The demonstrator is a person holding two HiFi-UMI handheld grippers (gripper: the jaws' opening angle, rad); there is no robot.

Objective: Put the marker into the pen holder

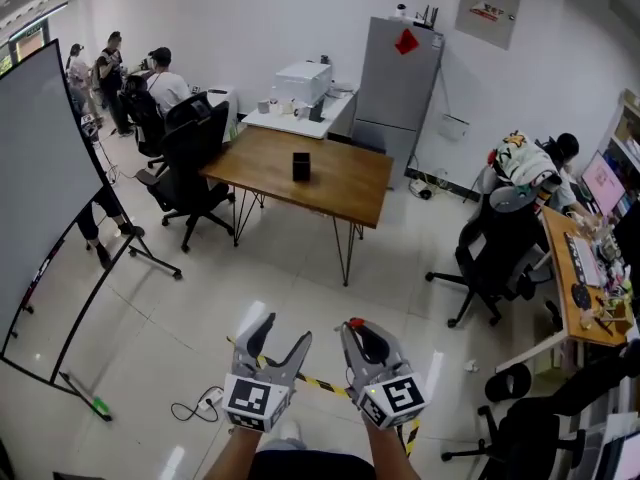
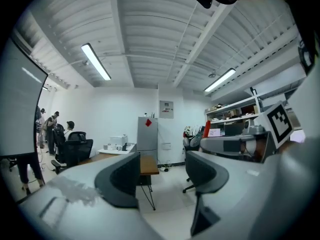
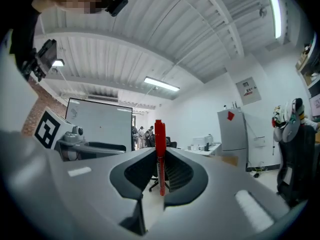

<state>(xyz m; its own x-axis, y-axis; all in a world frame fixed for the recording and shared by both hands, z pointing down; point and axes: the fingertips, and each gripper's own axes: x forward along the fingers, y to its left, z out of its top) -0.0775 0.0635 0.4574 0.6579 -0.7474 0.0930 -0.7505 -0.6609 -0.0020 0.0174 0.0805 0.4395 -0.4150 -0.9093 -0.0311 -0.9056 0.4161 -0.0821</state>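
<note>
Low at centre frame, right gripper (image 1: 365, 332) clamped on red marker (image 3: 159, 149), mostly hidden from above; left gripper (image 1: 285, 331) jaws apart, empty.

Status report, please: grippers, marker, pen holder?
Right gripper shut on red marker. Left gripper open, empty. Pen holder on wooden table, far ahead; floor between.

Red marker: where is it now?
The red marker is clamped in the right gripper, low in the head view, far from the black pen holder on the wooden table.
</note>
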